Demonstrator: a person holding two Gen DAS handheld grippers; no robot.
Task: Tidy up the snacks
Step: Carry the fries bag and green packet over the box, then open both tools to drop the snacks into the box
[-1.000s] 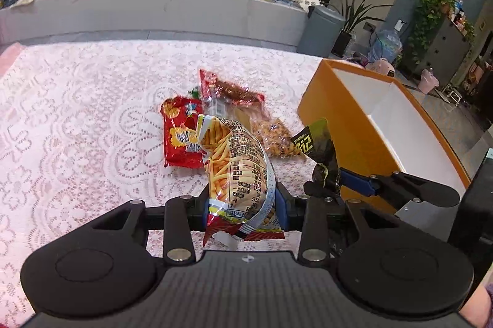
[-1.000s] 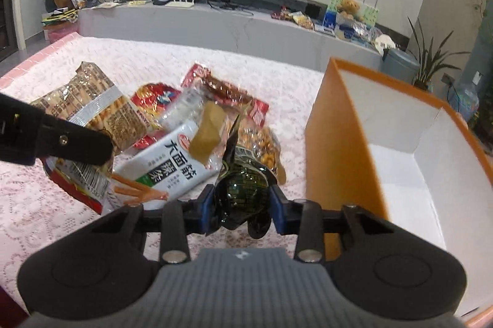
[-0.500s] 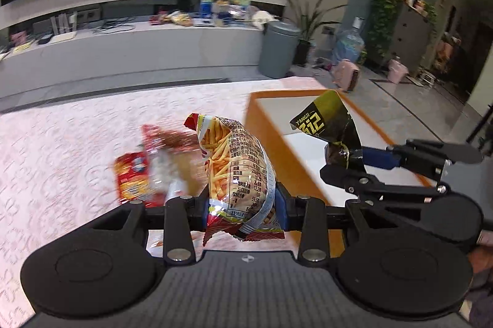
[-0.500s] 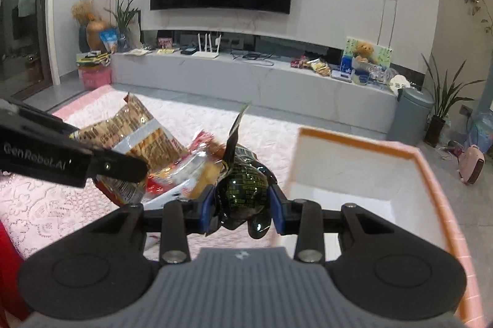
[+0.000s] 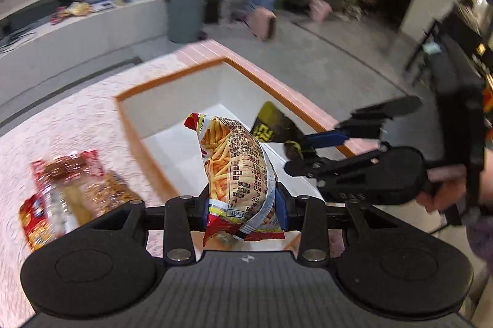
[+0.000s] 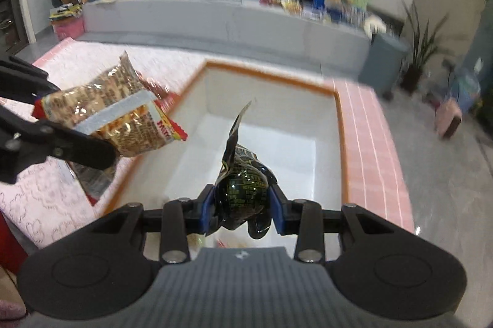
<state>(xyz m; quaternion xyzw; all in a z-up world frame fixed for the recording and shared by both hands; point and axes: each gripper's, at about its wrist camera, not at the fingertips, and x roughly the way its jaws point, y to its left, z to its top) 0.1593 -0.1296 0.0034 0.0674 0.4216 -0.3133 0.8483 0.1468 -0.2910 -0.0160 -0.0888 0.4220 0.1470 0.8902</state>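
My left gripper (image 5: 243,204) is shut on a fries-print snack bag (image 5: 235,167), held in the air above the near corner of the orange box (image 5: 277,89) with a white inside. My right gripper (image 6: 242,206) is shut on a small black and green snack packet (image 6: 245,192), hanging over the box's (image 6: 340,124) open white interior. In the left wrist view the right gripper (image 5: 295,149) shows at the right with the black packet (image 5: 272,127) in it. The left-held bag (image 6: 123,112) appears at the left of the right wrist view.
Several snack packets (image 5: 67,192) lie in a heap on the lace tablecloth (image 5: 77,124) left of the box. Beyond the table's pink edge (image 6: 369,124) are the grey floor, a grey bin (image 5: 185,13) and a long grey ledge (image 6: 215,22). A hand (image 5: 443,192) grips the right tool.
Both grippers have risen and swung from the snack heap to over the orange box, each keeping its packet. The box's white inside now fills the middle of both views.
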